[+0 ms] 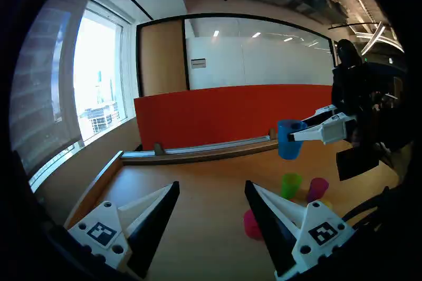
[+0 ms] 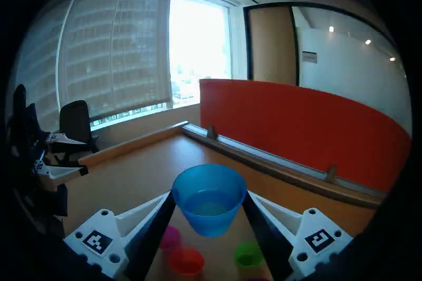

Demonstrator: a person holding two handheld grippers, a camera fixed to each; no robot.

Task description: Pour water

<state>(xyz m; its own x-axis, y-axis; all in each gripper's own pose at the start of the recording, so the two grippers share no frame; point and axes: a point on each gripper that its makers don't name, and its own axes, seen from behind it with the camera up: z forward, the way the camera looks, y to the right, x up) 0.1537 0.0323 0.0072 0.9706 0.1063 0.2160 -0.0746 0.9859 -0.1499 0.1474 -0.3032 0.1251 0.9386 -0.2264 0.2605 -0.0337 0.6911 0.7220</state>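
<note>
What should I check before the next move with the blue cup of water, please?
1. Grip: the right gripper presses both sides of the blue cup: ok.
2. Water in the blue cup: ok, a little at the bottom.
3. Blue cup upright, held above the table: ok.
4. Green cup, pink cup and orange cup stand open side up below: ok.
5. Whether those cups are empty: cannot tell.
6. Left gripper open, holding nothing: ok.
</note>
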